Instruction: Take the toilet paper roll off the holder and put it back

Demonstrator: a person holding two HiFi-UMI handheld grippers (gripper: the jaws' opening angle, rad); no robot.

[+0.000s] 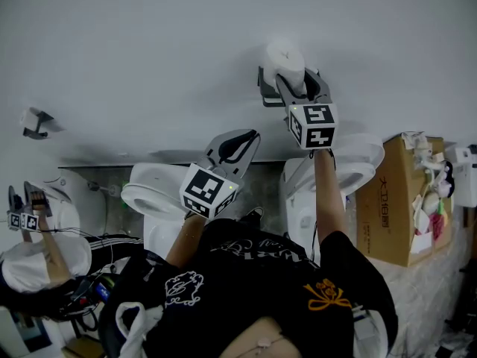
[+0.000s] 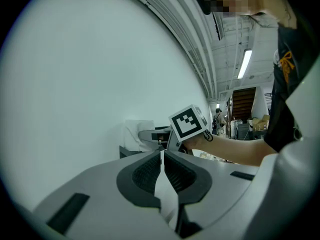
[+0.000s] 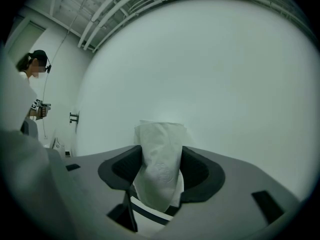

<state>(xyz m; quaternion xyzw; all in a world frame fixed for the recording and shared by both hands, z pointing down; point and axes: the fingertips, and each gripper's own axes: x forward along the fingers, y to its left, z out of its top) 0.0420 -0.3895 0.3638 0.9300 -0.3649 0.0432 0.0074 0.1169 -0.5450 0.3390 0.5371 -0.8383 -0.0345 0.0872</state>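
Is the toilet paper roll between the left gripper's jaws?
No, the left gripper's jaws meet on nothing; the right gripper's jaws hold the roll.

White wall [image 1: 149, 43] carries a grey holder [image 1: 265, 88] with the toilet paper roll [image 1: 285, 54] at it; a second bracket [image 1: 35, 123] sits well apart.

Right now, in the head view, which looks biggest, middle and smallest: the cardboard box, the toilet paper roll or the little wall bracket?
1. cardboard box, clearly biggest
2. toilet paper roll
3. wall bracket, only a bit smaller than the roll
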